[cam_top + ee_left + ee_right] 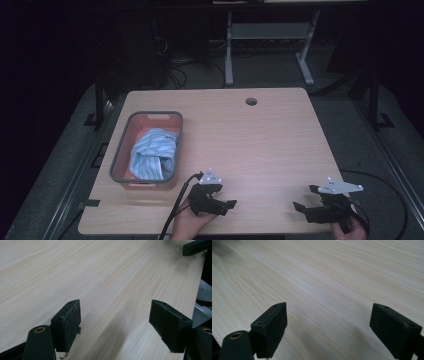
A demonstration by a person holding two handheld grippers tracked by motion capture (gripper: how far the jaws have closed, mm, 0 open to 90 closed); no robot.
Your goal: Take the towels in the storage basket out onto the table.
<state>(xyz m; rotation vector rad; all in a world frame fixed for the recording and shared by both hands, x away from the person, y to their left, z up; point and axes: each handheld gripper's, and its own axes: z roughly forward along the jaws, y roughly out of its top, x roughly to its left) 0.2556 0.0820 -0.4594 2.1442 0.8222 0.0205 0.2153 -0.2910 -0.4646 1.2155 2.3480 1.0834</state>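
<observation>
The blue striped cloth (154,154) sits bunched up inside the grey bin (120,150), which has a pink bottom. The bin is on the left part of the desk (260,145), a little way in front of my left hand. No one told me the job, so I am guessing the cloth is the thing I have to work with.

My left tongs (216,199) are down near my edge of the desk, just beside the near corner of the bin. Their jaws are wide apart with nothing in them. In the left gripper view I see only bare wood between them (115,322). My right tongs (320,209) are far over on the right, well apart from the bin. Their jaws are spread wide too, and there is only wood between them (328,327).

If I am to lift the cloth out, I think the left tongs should go first, since they are nearer. I would come down from above, over the rim, not from the side, so I do not bump the bin wall. I would pinch a thick fold on top, because a thin edge may slip out. The cloth is soft and will droop and could catch on the rim, so I would lift it straight up and slowly.
</observation>
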